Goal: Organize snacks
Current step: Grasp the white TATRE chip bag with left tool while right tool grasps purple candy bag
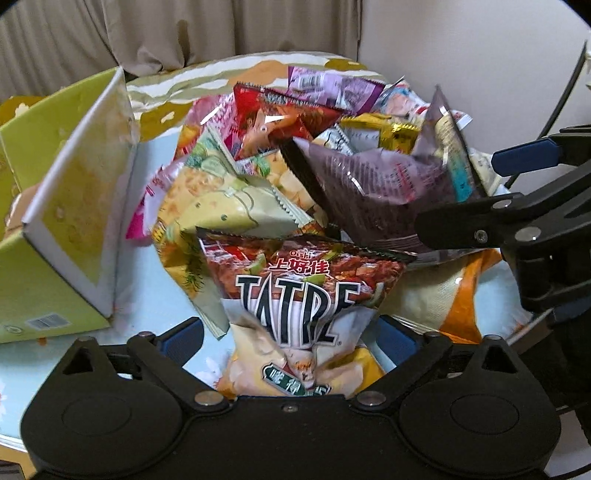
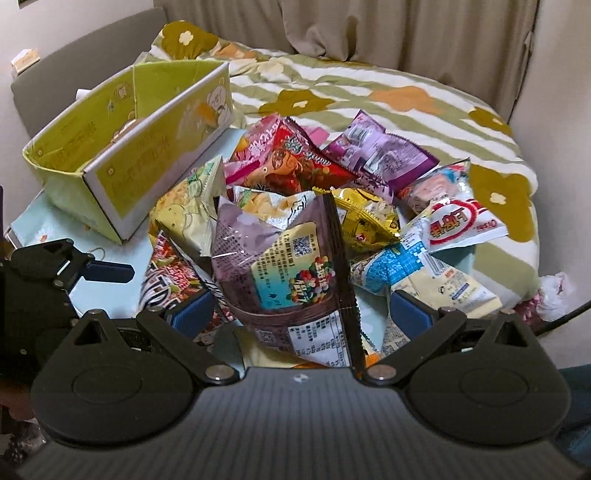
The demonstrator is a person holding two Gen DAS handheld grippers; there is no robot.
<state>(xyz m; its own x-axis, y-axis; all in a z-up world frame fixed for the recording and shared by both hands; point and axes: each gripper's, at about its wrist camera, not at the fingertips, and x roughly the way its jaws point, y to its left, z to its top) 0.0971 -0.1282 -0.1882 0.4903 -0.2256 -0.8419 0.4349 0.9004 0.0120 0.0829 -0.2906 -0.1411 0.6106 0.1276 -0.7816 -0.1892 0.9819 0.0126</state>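
snack packets [image 2: 295,177] lie heaped on a pale blue counter [image 1: 147,306], just beside a green cardboard box [image 2: 122,162] that stands open-topped at the left. left hand-held gripper [image 1: 291,332] sits low at the near edge of the heap, blue pads set wide either side of a red-and-white "tatre" chip bag [image 1: 295,295]; pads appear apart from the bag. right hand-held gripper [image 2: 303,312] is also spread wide, a purple candy bag [image 2: 288,266] standing between its pads, contact uncertain. flower-print bedding [image 2: 369,92] lies behind the heap, a curtain [image 2: 369,29] beyond.
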